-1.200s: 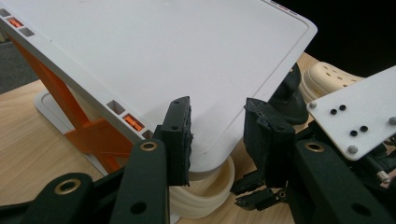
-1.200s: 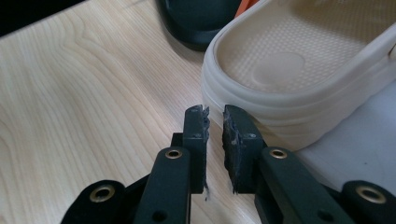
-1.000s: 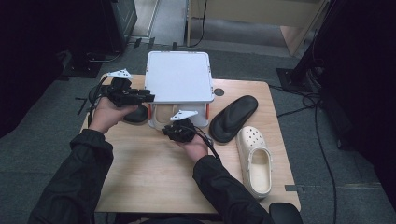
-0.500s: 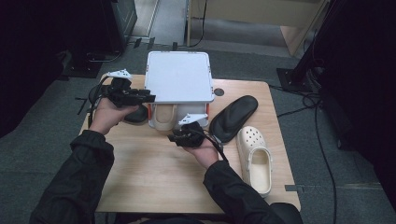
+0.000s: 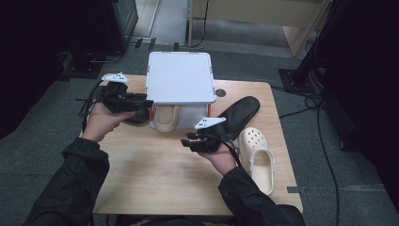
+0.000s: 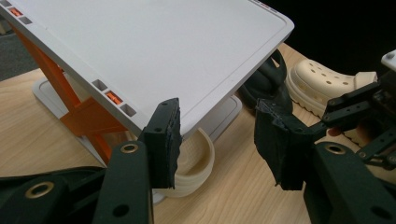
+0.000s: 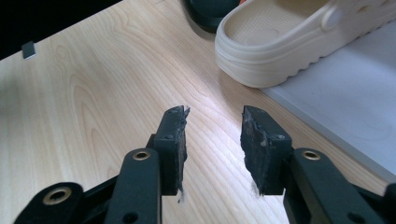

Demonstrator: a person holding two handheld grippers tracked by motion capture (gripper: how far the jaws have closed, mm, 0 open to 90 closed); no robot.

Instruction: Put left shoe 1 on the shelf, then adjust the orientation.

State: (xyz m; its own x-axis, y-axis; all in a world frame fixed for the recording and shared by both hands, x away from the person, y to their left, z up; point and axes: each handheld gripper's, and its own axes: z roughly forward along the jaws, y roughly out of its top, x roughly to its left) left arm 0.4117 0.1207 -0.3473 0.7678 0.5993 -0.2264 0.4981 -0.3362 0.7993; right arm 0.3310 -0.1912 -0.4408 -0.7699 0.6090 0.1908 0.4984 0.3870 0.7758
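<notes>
Cream clog [image 5: 165,117] sits under the white rack [image 5: 179,76]; both grippers, right [image 5: 195,140] and left [image 5: 141,100], have just been opening, empty, and should retreat straight without nudging it.

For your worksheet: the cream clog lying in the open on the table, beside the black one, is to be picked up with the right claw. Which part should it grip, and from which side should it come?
Grip the cream clog across its heel rim, coming from above at the near end. There the side walls stand up around the open foot hole, probably narrow enough for the open right claw, and that end lies clear of the black clog.

Black insole [image 5: 237,116] & 2nd cream clog [image 5: 258,157] on wooden table [image 5: 155,174], right side; cable [image 5: 324,141] on floor.
</notes>
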